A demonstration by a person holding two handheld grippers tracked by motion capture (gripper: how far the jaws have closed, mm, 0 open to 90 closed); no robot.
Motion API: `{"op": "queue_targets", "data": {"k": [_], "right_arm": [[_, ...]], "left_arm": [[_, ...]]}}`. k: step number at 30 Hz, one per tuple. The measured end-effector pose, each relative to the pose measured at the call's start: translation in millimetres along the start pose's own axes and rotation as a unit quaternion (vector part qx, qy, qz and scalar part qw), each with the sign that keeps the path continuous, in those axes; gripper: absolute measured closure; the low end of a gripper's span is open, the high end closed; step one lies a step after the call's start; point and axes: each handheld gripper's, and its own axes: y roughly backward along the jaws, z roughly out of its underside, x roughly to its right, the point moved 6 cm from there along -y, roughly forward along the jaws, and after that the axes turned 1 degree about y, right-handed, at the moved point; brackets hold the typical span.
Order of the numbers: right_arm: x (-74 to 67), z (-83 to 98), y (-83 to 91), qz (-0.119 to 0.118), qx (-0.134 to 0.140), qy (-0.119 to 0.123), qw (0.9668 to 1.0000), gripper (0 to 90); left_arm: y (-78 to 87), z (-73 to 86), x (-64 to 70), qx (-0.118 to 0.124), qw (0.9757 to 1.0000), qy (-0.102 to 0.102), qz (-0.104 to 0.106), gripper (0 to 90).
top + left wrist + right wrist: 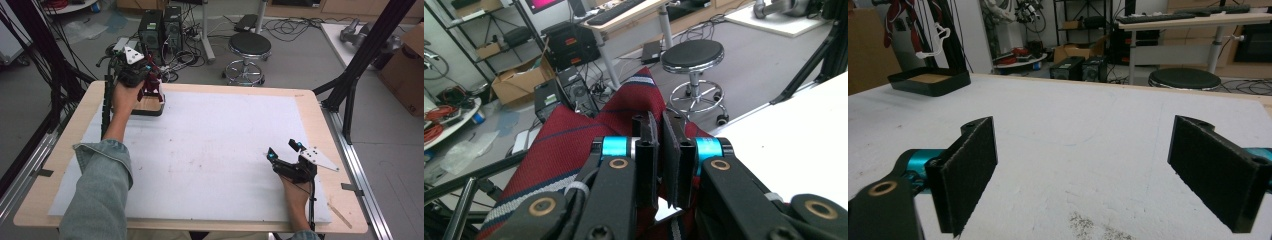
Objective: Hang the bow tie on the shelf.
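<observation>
We see a light wooden table (320, 107) with rounded corners, its plain wood showing as a border on all sides. A large white sheet (210, 150) covers most of the top and lies flat on it. At the far left corner a shallow black tray (148, 107) with a wooden floor sits on the table, straddling the sheet's edge. In the right gripper view we find a small patch of dark specks (1088, 225) on the white sheet.

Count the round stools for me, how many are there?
1. A single black round stool stands on the floor beyond the far edge of the table, also seen in the left gripper view. Others may be hidden out of frame.
</observation>
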Motion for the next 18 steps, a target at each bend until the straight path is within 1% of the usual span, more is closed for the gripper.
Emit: {"op": "queue_targets", "data": {"k": [1, 2, 3, 6, 7, 8, 9, 11, 12, 13, 16, 18], "right_arm": [[-0.2, 0.0, -0.1, 0.0, 0.0, 0.0, 1.0, 11.4], [0.0, -0.1, -0.3, 0.001, 0.001, 0.002, 1.0, 11.4], [0.0, -0.2, -0.4, 0.001, 0.001, 0.002, 1.0, 11.4], [0.1, -0.1, -0.3, 0.0, 0.0, 0.003, 1.0, 11.4], [-0.8, 0.2, -0.1, -0.001, -0.002, -0.002, 1.0, 11.4], [-0.8, 0.2, -0.1, -0.001, -0.002, -0.002, 1.0, 11.4], [0.0, -0.2, -0.4, 0.0, 0.001, 0.002, 1.0, 11.4], [-0.8, 0.2, -0.1, -0.001, -0.002, -0.002, 1.0, 11.4], [0.0, -0.1, -0.4, 0.0, 0.001, 0.002, 1.0, 11.4], [-1.0, 0.1, -0.1, -0.001, -0.001, -0.003, 1.0, 11.4], [-0.9, 0.2, -0.1, -0.001, -0.002, -0.002, 1.0, 11.4], [-0.9, 0.2, -0.2, -0.001, -0.002, -0.002, 1.0, 11.4]], "left_arm": [[-0.2, 0.6, 0.2, -0.002, 1.0, -0.003, -0.005, 84.3], [-0.2, 0.6, 0.2, -0.002, 1.0, -0.003, -0.005, 84.3], [-0.8, 2.0, 1.4, -0.001, 0.9999, -0.001, -0.011, 84.3], [-1.8, 5.0, 4.4, -0.002, 0.9999, -0.006, -0.013, 84.2], [-2.5, 6.4, 5.2, -0.005, 0.9999, -0.003, -0.013, 84.1], [-3.1, 7.6, 5.8, -0.008, 0.9999, -0.001, -0.013, 83.9], [-3.4, 8.6, 6.4, -0.006, 0.9998, -0.001, -0.017, 83.7], [-4.2, 10.9, 7.0, -0.004, 0.9998, 0.002, -0.017, 83.6], [-4.5, 12.7, 7.2, -0.007, 0.9998, 0.001, -0.018, 83.5], [-5.0, 14.5, 7.5, -0.01, 0.9998, 0.001, -0.02, 83.4], [-5.2, 18.6, 8.2, -0.007, 0.9997, 0.008, -0.022, 82.3], [-4.9, 20.3, 8.9, -0.005, 0.9997, 0.008, -0.021, 81.4]]}}
